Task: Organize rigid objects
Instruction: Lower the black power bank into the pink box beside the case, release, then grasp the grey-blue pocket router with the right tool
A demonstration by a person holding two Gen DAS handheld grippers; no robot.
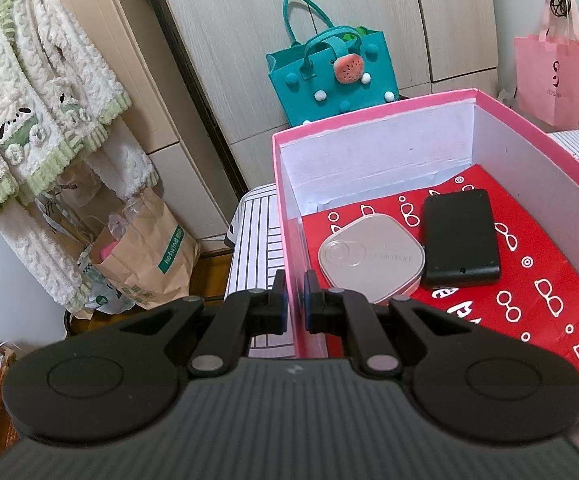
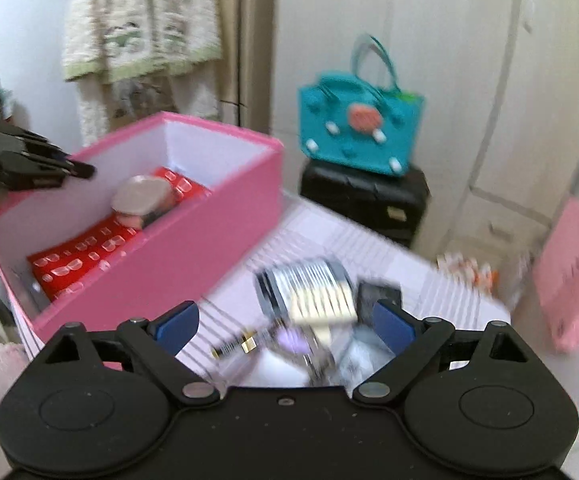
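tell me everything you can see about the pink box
The pink box is an open, lidless rectangular carton, apparently cardboard, pink outside and plain white inside. It sits upright on a striped cloth. Red paper printed with white shapes lines its floor. On that lie a beige rounded-square case and a black flat case, whose edge rests on the beige one. The left hand-held gripper is clamped on the box's near wall, one finger on each side.
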